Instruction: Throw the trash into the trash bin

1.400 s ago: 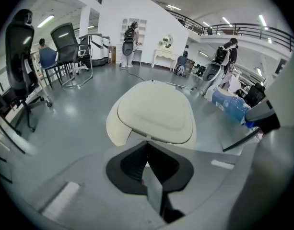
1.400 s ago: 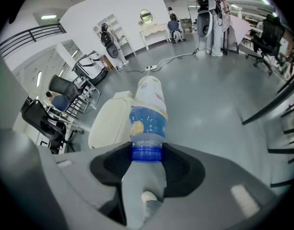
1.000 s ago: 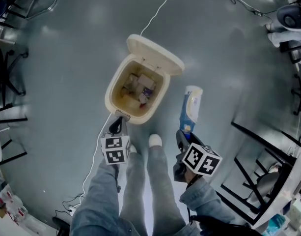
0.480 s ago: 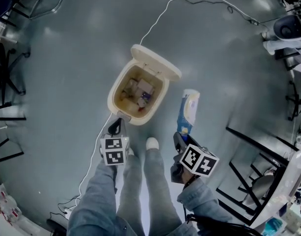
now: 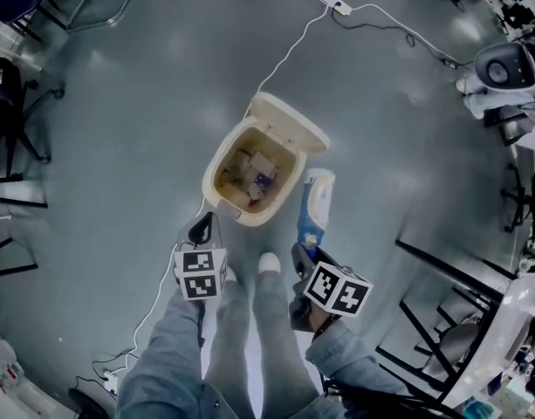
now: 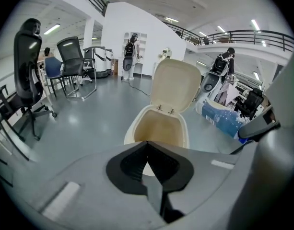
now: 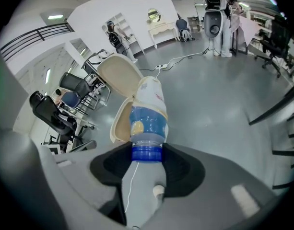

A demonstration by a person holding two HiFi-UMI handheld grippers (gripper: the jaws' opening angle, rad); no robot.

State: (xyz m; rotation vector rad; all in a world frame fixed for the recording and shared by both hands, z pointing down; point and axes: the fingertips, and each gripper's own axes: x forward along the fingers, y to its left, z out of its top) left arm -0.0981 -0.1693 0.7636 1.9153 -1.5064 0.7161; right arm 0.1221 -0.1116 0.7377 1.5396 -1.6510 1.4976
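Observation:
A cream trash bin [image 5: 222, 166] stands on the floor with its lid [image 5: 291, 122] flipped up and several bits of trash inside. My right gripper [image 5: 305, 244] is shut on the blue-capped neck of a plastic bottle [image 5: 316, 203], which hangs just right of the bin's rim. In the right gripper view the bottle [image 7: 147, 110] sticks out from between the jaws [image 7: 147, 153] toward the bin [image 7: 119, 122]. My left gripper [image 5: 202, 229] hovers at the bin's near edge, shut and empty. The left gripper view has its tips [image 6: 147, 143] meeting in front of the bin [image 6: 161, 128].
A white cable [image 5: 289, 51] runs from the bin's side to a power strip [image 5: 334, 3]. Office chairs [image 5: 10, 77] stand at the left, black frames [image 5: 450, 321] at the right, a white robot [image 5: 503, 68] at the upper right. The person's shoe [image 5: 269, 262] is behind the bin.
Both grippers have risen. The bottle in the right gripper has moved left, closer to the bin's right rim. The left gripper stays at the near edge.

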